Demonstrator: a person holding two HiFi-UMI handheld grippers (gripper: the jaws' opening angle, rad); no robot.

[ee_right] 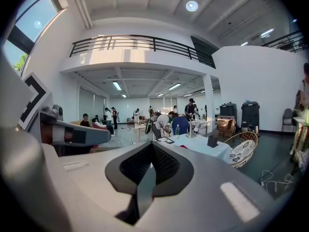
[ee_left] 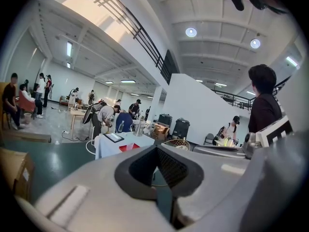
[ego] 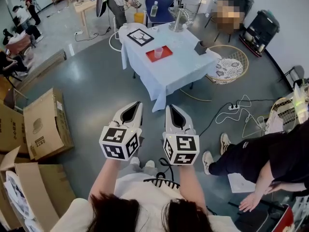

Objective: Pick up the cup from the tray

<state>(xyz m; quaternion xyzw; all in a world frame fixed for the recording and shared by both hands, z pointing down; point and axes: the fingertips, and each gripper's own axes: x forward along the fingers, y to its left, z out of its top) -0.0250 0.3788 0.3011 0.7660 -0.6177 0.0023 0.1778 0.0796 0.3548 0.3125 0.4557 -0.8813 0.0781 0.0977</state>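
Observation:
A pale pink cup (ego: 158,52) stands upright on a red tray (ego: 165,50) on the white-clothed table (ego: 178,69), far ahead of me across the floor. Both grippers are held low in front of my body, side by side, well short of the table. My left gripper (ego: 135,108) is shut with nothing in it, and so is my right gripper (ego: 170,111). In the left gripper view the tray (ee_left: 126,148) and cup (ee_left: 131,146) show small above the shut jaws. In the right gripper view a sliver of the tray (ee_right: 184,147) shows on the table (ee_right: 205,148); I cannot make out the cup there.
The table also holds a black-framed board (ego: 140,36), a dark box (ego: 200,47) and a wire rack (ego: 181,18). A wicker chair (ego: 227,64) stands to its right, cables (ego: 234,111) lie on the floor, cardboard boxes (ego: 43,124) sit left, and a person (ego: 260,158) crouches right.

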